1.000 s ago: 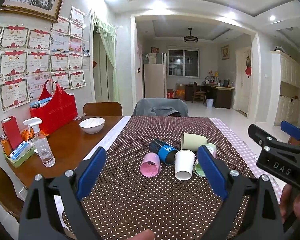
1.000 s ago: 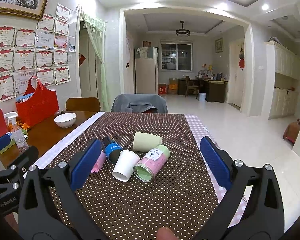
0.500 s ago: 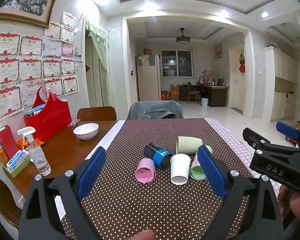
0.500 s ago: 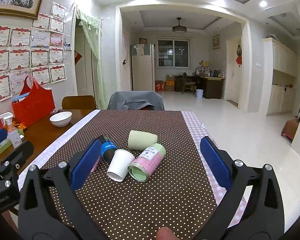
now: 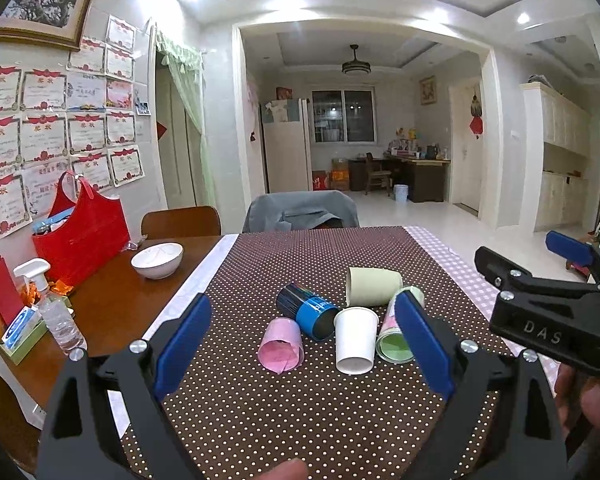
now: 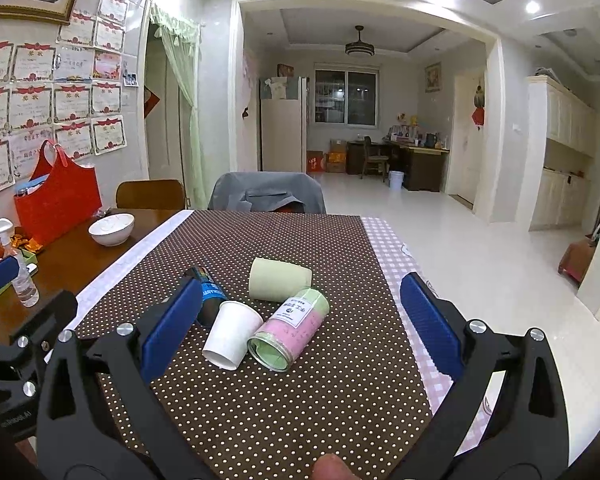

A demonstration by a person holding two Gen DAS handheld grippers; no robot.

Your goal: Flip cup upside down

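Bare cloth (image 5: pixel 300 412) before cups; cups (image 5: pixel 356 340) touching, clustered.

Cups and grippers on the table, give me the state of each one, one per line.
White cup: on its side, mouth toward camera.
Pink cup: on its side, mouth toward camera.
Blue cup: on its side.
Beige cup: on its side.
Green-pink jar: on its side, touching the white cup.
Bowl: upright.
Left gripper: open, holding nothing.
Right gripper: open, holding nothing.
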